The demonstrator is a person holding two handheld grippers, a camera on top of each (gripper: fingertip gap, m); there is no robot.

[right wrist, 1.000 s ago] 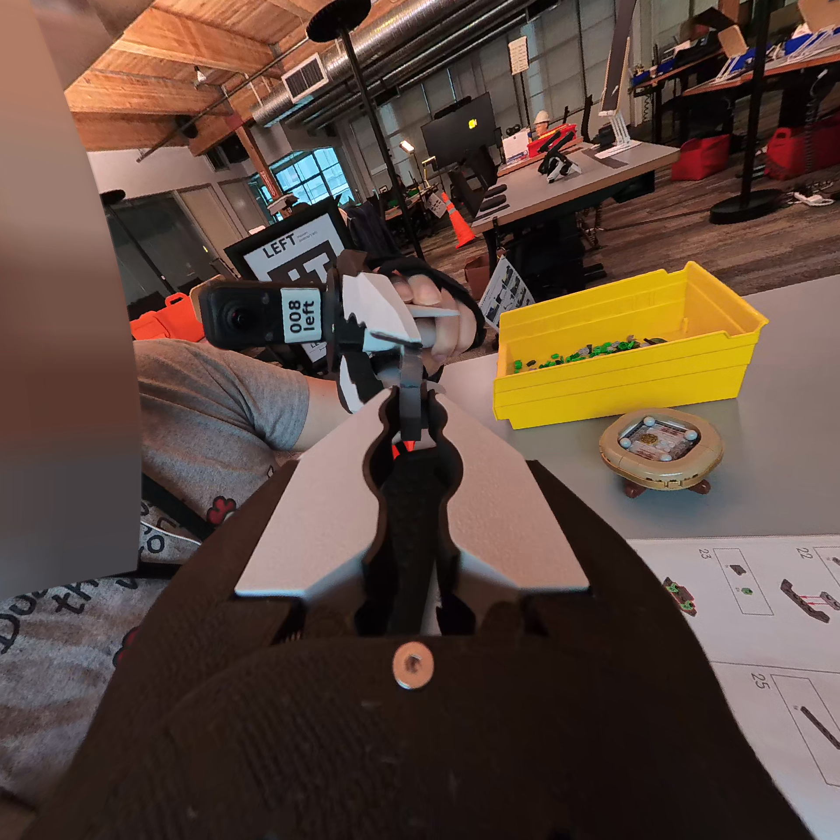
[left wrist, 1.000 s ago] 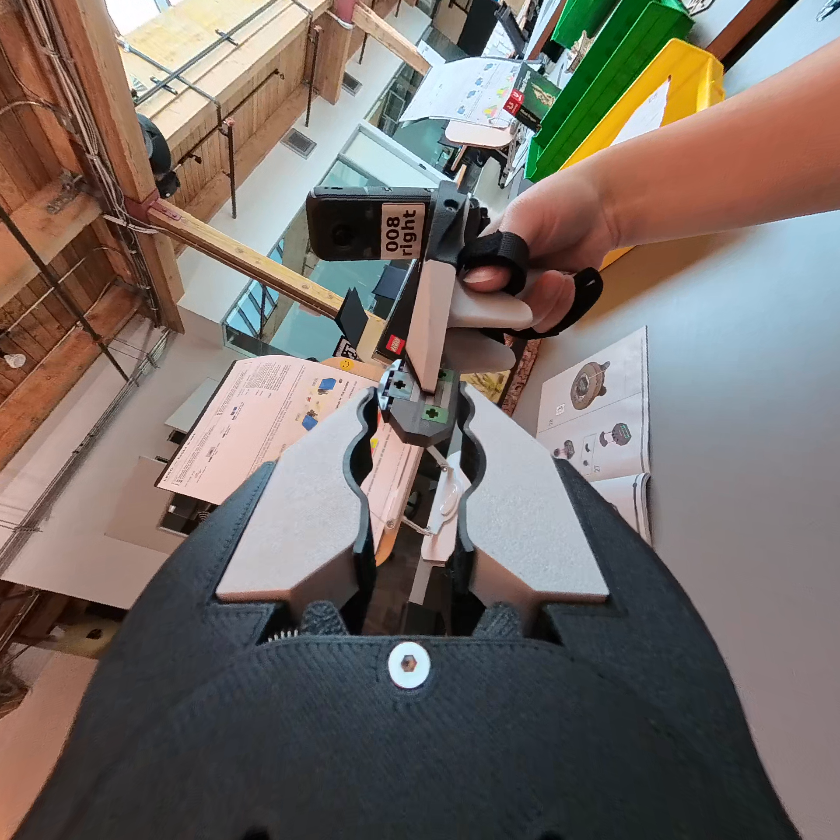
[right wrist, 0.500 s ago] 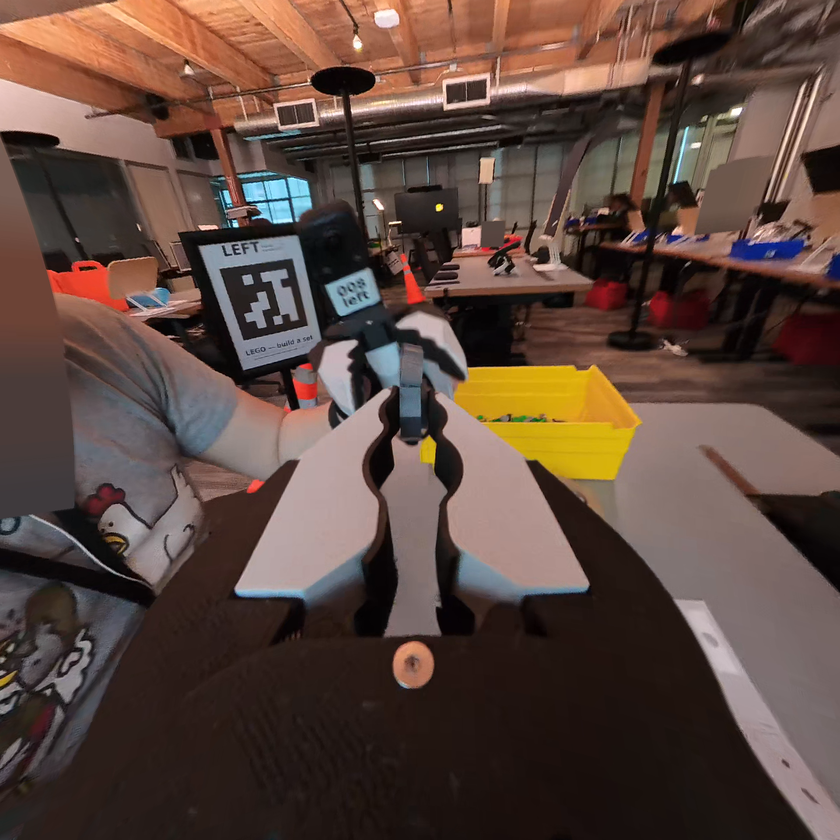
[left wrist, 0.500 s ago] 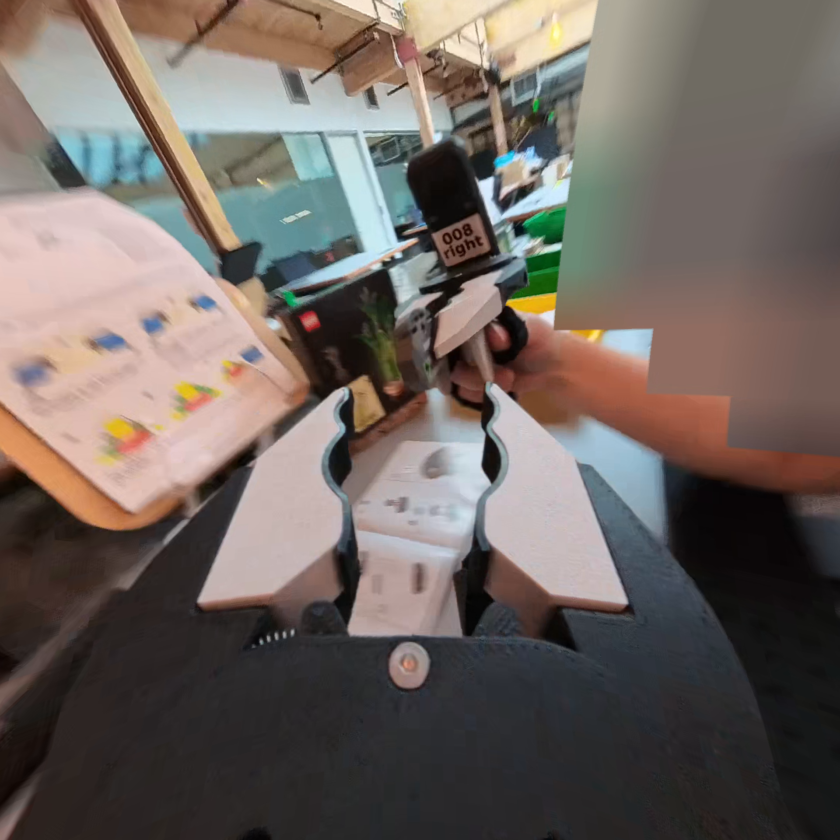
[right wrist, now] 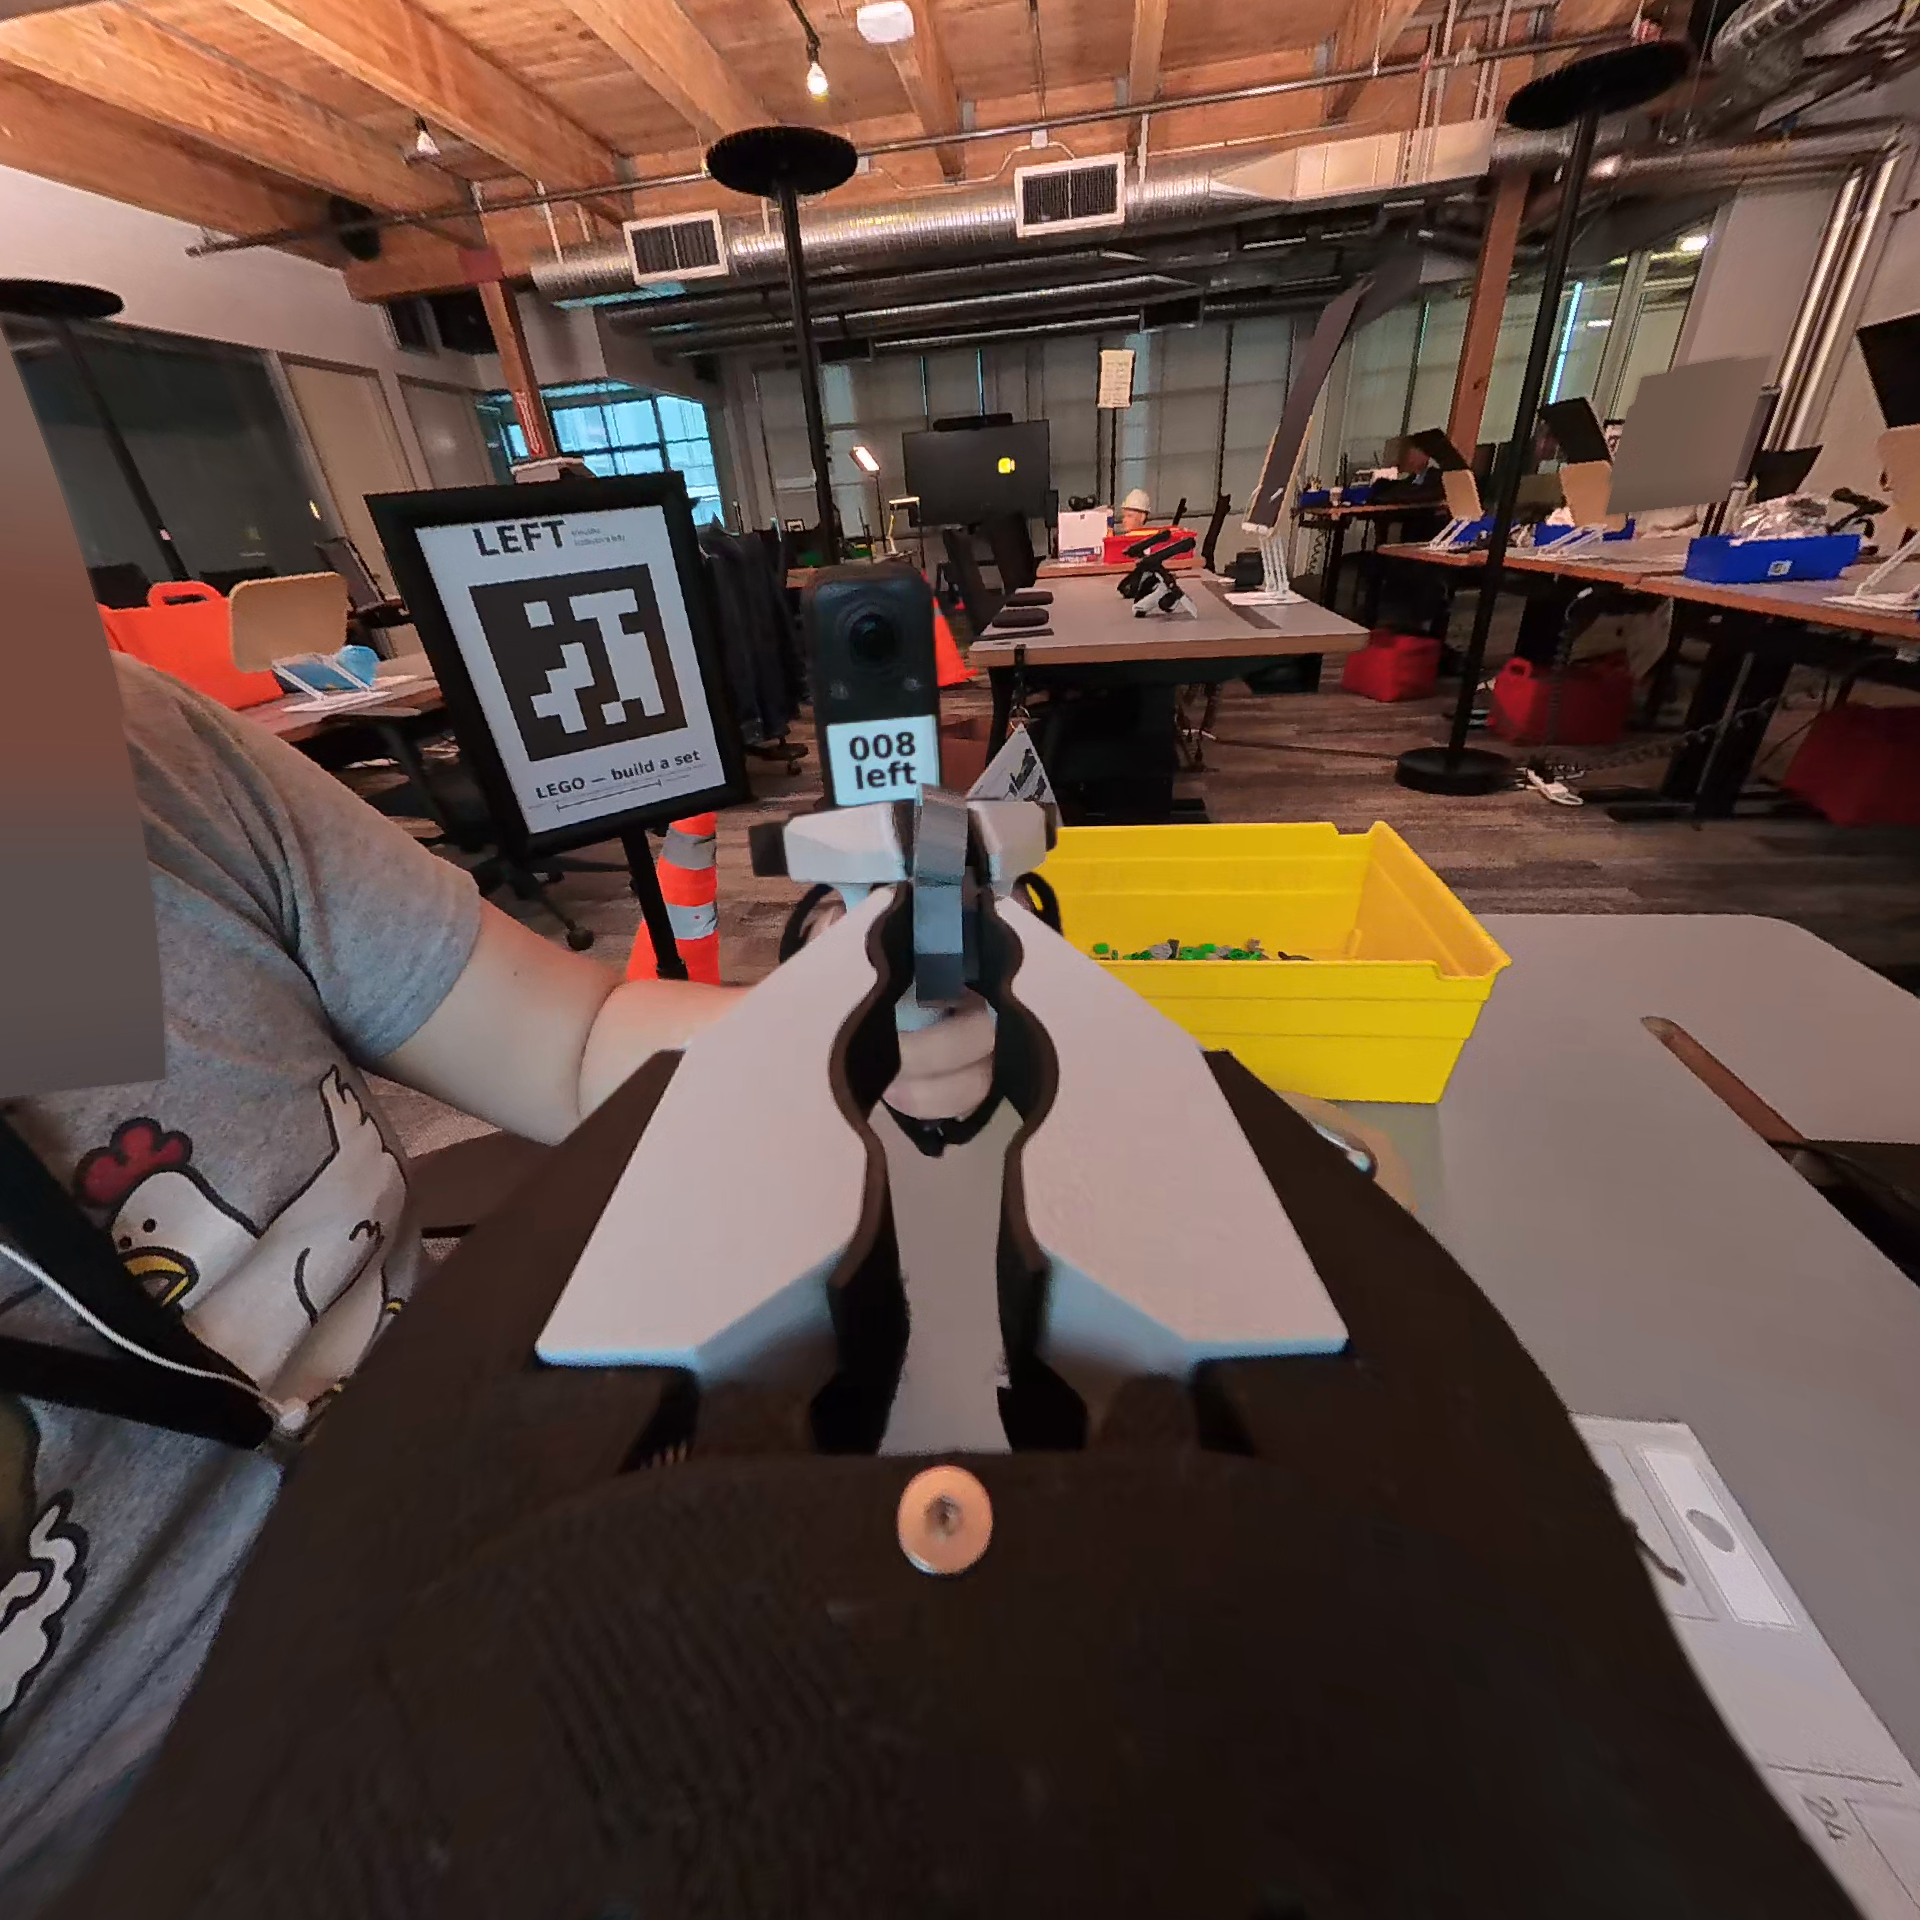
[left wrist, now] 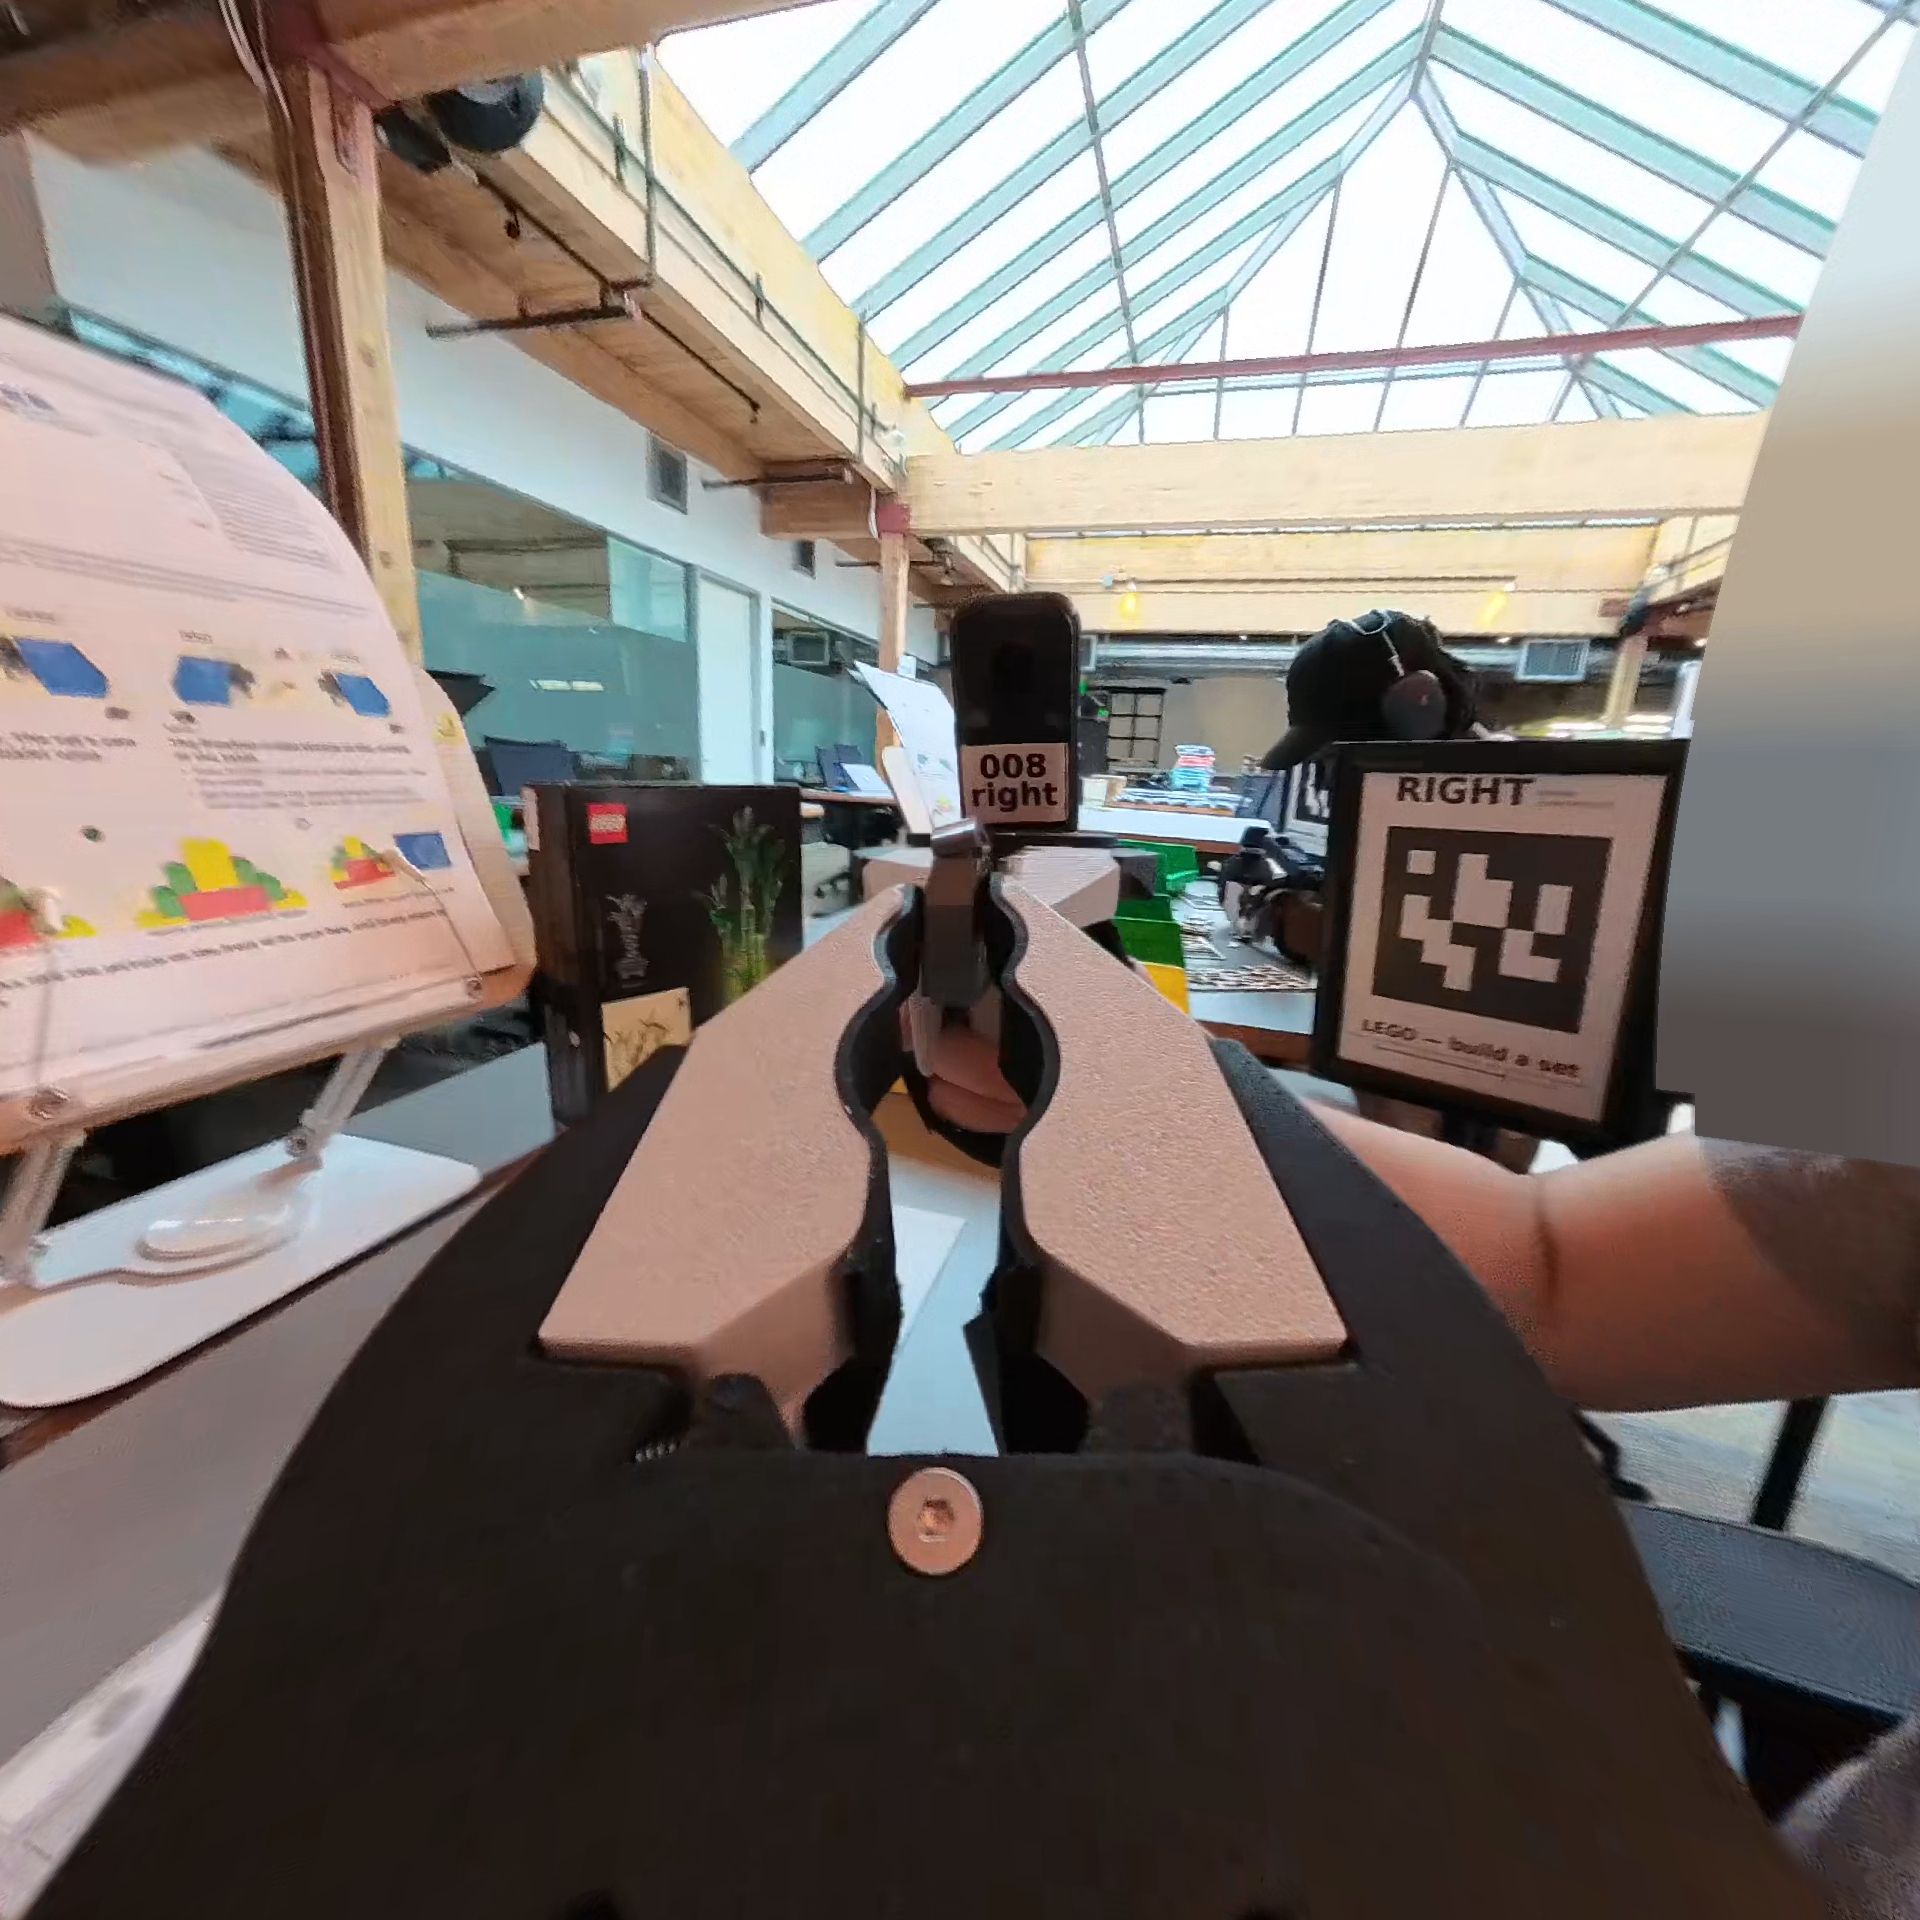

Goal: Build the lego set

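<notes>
Grey worktop [right wrist: 1621, 1164] carries a yellow bin [right wrist: 1278, 1003] of small green and grey pieces at two o'clock of the right hand-held gripper [right wrist: 943, 935]. Both hand-held grippers face each other, raised above it. Left hand-held gripper [left wrist: 951, 920] and the right one each pinch the same dark grey lego piece [left wrist: 954, 925], clenched on it from opposite ends. At ten o'clock in the left wrist view stands the set's black box [left wrist: 665, 925].

My left claw [left wrist: 951, 894] and right claw [right wrist: 945, 914] face each other nose to nose, held level, both nearly closed on one grey piece [left wrist: 954, 935] between them.
</notes>
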